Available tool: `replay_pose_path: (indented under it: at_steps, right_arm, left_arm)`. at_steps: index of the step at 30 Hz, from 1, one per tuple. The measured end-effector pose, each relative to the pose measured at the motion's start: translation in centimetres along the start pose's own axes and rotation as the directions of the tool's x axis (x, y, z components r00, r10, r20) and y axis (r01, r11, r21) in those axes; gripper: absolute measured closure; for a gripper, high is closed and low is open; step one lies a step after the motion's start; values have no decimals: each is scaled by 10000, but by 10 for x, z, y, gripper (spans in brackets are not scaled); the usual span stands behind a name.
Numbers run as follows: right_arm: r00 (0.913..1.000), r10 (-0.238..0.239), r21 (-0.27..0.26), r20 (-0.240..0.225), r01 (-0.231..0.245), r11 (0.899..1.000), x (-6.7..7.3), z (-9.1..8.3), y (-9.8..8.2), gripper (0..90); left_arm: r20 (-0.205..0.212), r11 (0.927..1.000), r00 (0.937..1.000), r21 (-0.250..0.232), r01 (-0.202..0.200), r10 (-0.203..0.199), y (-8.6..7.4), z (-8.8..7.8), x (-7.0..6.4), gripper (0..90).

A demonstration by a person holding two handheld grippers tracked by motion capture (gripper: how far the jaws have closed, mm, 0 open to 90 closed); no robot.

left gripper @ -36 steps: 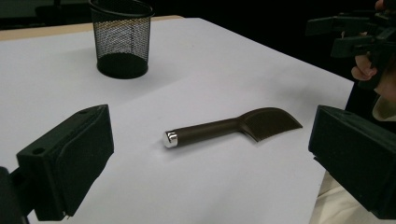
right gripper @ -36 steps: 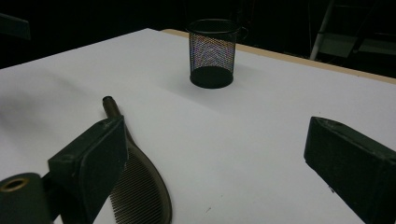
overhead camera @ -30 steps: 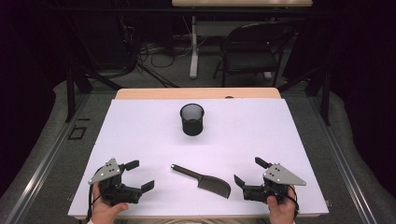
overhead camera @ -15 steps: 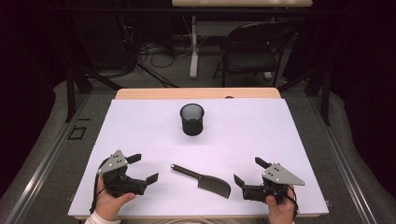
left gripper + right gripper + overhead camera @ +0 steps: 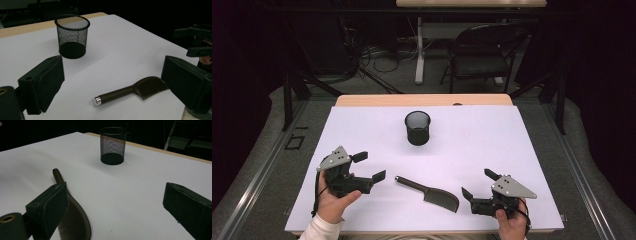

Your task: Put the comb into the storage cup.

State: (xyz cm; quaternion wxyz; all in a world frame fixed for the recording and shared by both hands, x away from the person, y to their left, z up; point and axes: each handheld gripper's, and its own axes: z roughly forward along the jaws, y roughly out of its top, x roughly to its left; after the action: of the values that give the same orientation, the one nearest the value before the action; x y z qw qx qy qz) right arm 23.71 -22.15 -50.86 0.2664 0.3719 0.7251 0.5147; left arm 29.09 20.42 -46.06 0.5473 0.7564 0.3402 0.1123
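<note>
A dark comb [image 5: 428, 190] lies flat on the white worktop [image 5: 492, 145], near its front edge, between the two grippers. The left gripper [image 5: 366, 168] hovers just left of the handle tip, jaws apart. The right gripper [image 5: 477, 184] sits beside the toothed end, jaws apart. A mesh cup [image 5: 417, 128] stands upright farther back.

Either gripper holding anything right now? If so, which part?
Nothing is held. The left gripper and right gripper are both open, and the comb lies flat on the table between them, untouched.
</note>
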Motion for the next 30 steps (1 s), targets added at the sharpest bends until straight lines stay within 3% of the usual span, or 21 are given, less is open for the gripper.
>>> replay_pose_path:
  at_steps: [2, 6, 9, 13, 19, 23, 30]
  right_arm:
    - [10000, 38, 12, -15, -38, 10000, 0, 0, 0, 62]
    - [10000, 22, 20, -18, -22, 10000, 0, 0, 0, 62]
    - [10000, -21, 44, -21, 21, 10000, -1, 0, 0, 62]
    - [10000, -38, 44, -23, 38, 10000, -1, 0, 0, 62]
    - [10000, -29, 39, -22, 29, 10000, -1, 2, -1, 62]
    - [10000, -63, 106, -37, 63, 9999, -1, 1, -1, 63]
    - [10000, -71, 124, -60, 71, 9999, -1, 2, -1, 64]
  left_arm:
    - [35, 10000, 10000, -5, 34, -34, 2, 1, 0, 69]
    - [199, 9986, 9998, 514, -88, 78, 9, 9, 0, 77]
    - [231, 9984, 9997, 552, -117, 105, 12, 12, 0, 156]
    - [264, 9979, 9996, 639, -130, 113, 16, 16, 1, 159]
    - [411, 9967, 9986, 731, -352, 322, 25, 27, -1, 238]
    - [302, 9968, 9978, 531, -602, 587, 27, 30, -2, 365]
    - [112, 9941, 9954, 510, -954, 950, 30, 39, 2, 486]
